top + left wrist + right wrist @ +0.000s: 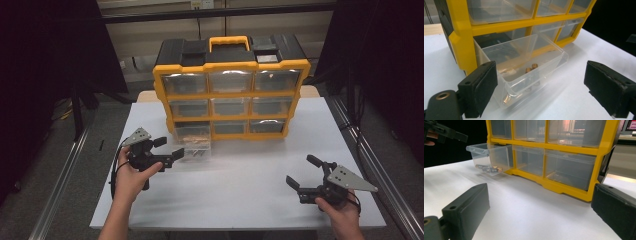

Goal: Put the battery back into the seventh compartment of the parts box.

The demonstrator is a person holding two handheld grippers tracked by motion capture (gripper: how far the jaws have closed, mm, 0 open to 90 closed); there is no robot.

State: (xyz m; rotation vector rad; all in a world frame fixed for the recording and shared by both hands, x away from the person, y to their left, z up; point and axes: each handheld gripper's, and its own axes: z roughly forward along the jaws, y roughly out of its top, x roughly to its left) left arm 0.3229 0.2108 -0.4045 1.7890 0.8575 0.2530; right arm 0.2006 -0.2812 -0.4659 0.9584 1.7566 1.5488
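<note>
A yellow and black organizer (230, 94) with clear drawers stands at the back of the white table (240, 195). Its bottom-left drawer (194, 142) is pulled out and holds small brass parts (531, 68). My left gripper (169, 147) hovers just in front of and left of that drawer, jaws wide apart and not touching it. In the left gripper view the drawer (524, 57) lies ahead between the jaws of the left gripper (544, 87). My right gripper (302, 171) rests open near the table's front right, with nothing between its jaws; in its own view the right gripper (540, 212) faces the organizer (574, 192).
The organizer's other drawers are pushed in and a yellow carry handle (229, 42) sits on its top. Metal rails (65, 170) run along both sides of the table, and dark curtains hang behind. Bare tabletop lies between the two grippers.
</note>
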